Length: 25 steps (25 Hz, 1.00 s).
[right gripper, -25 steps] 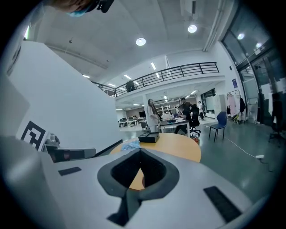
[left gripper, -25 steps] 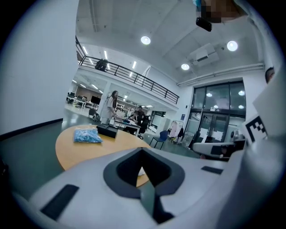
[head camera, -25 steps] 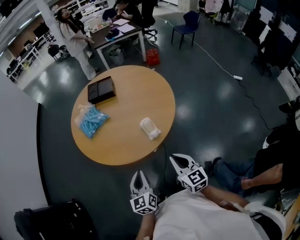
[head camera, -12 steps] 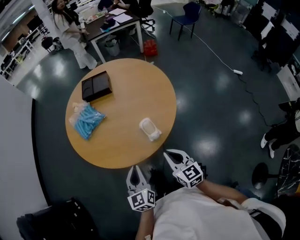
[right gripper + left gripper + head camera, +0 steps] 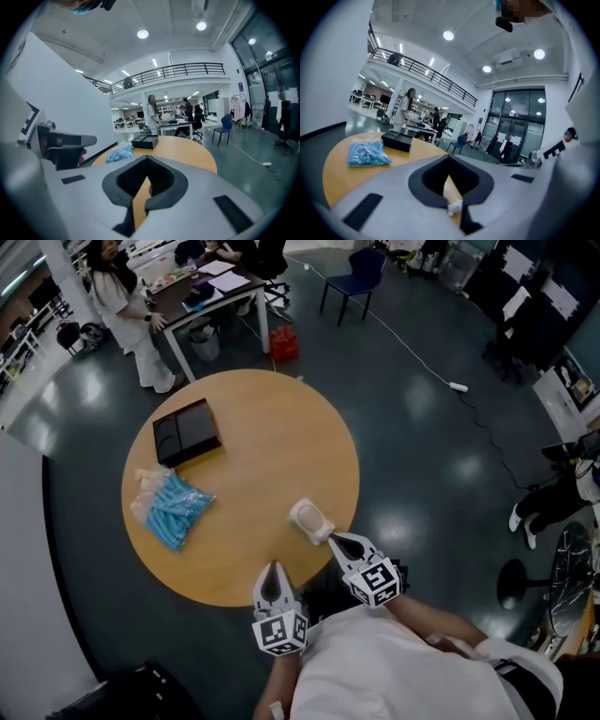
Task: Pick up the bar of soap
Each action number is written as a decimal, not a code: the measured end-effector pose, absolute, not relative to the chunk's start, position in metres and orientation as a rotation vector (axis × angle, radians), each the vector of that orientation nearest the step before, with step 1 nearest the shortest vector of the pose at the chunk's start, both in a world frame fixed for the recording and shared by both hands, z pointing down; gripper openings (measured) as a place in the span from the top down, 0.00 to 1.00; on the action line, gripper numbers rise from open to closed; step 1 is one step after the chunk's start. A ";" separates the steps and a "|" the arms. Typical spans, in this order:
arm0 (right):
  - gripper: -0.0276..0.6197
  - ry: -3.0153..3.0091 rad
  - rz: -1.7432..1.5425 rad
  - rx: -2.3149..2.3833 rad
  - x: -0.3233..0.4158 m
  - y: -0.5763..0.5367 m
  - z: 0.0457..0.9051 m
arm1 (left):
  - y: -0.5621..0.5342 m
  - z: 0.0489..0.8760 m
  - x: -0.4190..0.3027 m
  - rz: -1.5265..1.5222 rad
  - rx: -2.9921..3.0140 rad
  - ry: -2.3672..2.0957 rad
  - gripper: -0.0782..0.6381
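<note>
The bar of soap (image 5: 310,520) is a white rounded block lying near the right front edge of the round wooden table (image 5: 272,427). My right gripper (image 5: 335,538) is shut with nothing in it, its tip just short of the soap's near end. My left gripper (image 5: 273,565) is shut too and empty, over the table's front edge, left of the soap. In the left gripper view the soap (image 5: 451,196) shows as a white sliver through the cut-out behind the closed jaws of the left gripper (image 5: 449,159). The right gripper (image 5: 147,158) points across the table top.
A black box (image 5: 187,431) lies at the table's far left and a clear bag of blue pieces (image 5: 171,506) at its left. Beyond the table a person in white (image 5: 120,296) stands by a desk (image 5: 211,287), with a blue chair (image 5: 361,273) and a red bag (image 5: 282,343).
Both grippers have moved forward from over the floor to the table's front edge. The right gripper's tip has come up close to the soap.
</note>
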State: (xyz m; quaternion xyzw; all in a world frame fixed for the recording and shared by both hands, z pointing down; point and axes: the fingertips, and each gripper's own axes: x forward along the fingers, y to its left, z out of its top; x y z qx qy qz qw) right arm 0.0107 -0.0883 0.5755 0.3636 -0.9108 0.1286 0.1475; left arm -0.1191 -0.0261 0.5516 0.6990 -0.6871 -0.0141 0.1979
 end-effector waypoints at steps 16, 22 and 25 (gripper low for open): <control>0.65 -2.347 0.401 0.779 -0.031 -0.152 0.722 | -0.077 0.564 -0.123 -0.025 1.904 -1.949 0.88; 0.57 -2.196 0.412 0.758 -0.033 -0.163 0.761 | -0.078 0.569 -0.127 -0.006 1.869 -1.946 0.88; 0.56 -2.148 0.421 0.739 -0.036 -0.163 0.777 | -0.079 0.574 -0.131 -0.011 1.845 -1.950 0.88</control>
